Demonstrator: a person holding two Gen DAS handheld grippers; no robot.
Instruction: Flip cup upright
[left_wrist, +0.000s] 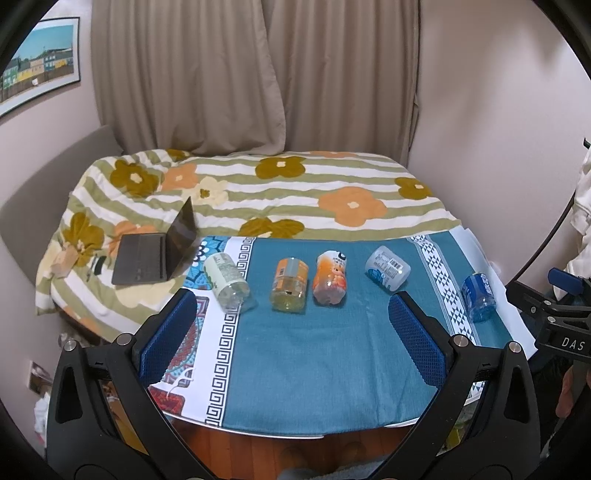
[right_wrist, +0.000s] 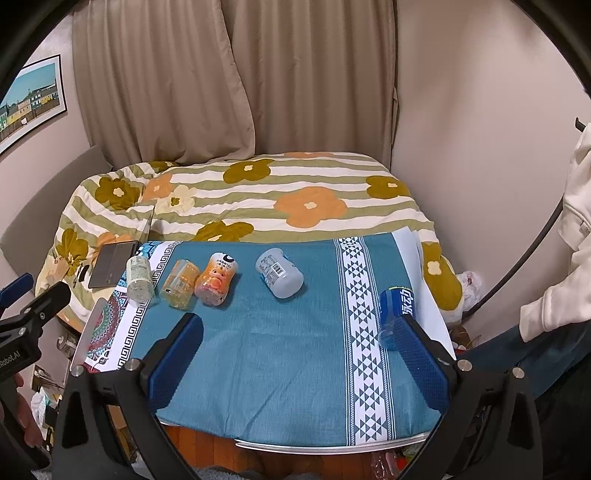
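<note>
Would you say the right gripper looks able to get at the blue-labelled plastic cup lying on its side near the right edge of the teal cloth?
Probably yes: the right gripper is open, and the blue-labelled plastic cup lies just beyond its right finger, with nothing between them.

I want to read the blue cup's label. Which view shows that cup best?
The right wrist view: the blue cup lies near and large, its white lettering visible, though the right hand-held gripper's finger covers its lower end. The left wrist view shows it whole but smaller, near the table's right edge.
</note>
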